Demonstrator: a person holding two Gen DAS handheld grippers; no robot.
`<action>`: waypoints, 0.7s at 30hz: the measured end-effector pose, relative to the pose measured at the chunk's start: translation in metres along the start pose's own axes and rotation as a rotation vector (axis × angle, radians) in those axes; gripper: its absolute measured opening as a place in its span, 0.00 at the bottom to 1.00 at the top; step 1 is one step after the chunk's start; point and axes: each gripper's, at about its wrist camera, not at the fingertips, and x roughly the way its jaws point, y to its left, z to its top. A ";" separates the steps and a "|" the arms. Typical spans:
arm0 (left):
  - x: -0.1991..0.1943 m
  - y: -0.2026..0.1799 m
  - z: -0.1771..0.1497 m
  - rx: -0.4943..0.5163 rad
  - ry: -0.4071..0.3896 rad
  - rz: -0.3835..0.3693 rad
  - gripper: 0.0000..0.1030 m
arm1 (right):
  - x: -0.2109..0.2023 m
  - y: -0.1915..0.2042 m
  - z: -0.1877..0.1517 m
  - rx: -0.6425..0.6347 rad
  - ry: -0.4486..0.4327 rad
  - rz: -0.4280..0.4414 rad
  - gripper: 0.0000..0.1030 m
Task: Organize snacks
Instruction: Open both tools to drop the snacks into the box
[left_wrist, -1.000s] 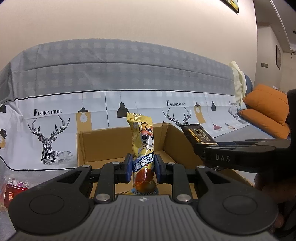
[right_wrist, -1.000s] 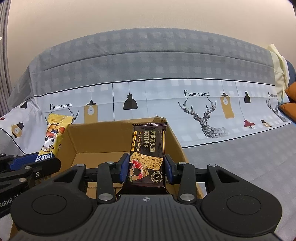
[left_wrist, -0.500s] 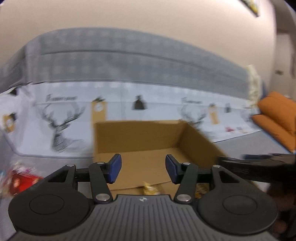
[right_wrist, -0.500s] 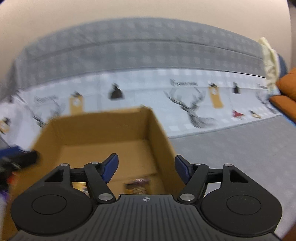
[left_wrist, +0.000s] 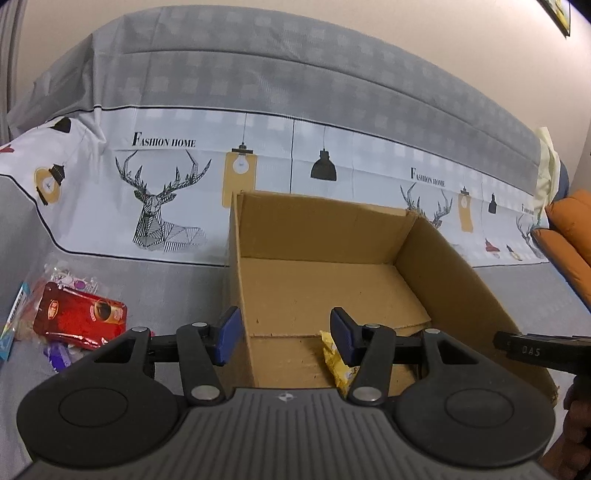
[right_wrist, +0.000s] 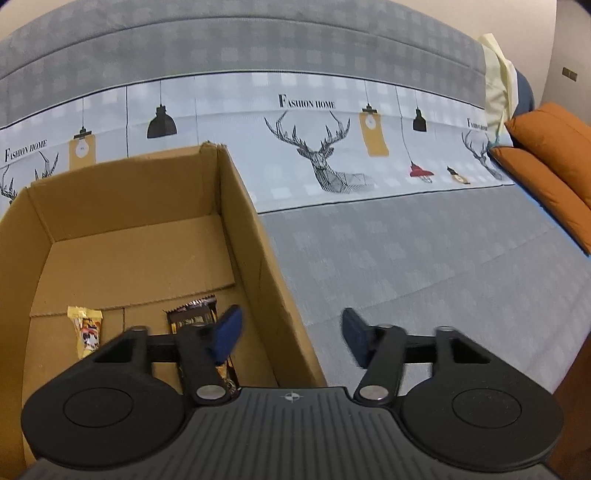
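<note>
The left gripper (left_wrist: 284, 338) is open and empty. The right gripper (right_wrist: 291, 334) is closing on nothing. Two glossy packets, yellow (right_wrist: 87, 328) and brown (right_wrist: 194, 314), lie flat in the cardboard box (right_wrist: 236, 206).

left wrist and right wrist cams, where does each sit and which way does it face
Left wrist: on the left gripper, looking down into the cardboard box; open jaws, right gripper's tip and a hand at right.
Right wrist: on the right gripper, over the box's right wall; jaws closing on nothing.
Shared: the box and the yellow snack pack inside.
</note>
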 end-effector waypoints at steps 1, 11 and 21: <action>0.000 0.000 -0.001 0.001 0.005 -0.001 0.56 | 0.001 -0.001 -0.001 0.000 0.005 0.001 0.46; -0.006 -0.012 -0.012 0.076 0.002 -0.031 0.56 | -0.002 -0.010 -0.006 0.000 0.001 -0.019 0.27; -0.032 -0.014 -0.021 0.185 -0.043 -0.023 0.56 | -0.023 -0.004 -0.005 0.048 -0.067 0.011 0.39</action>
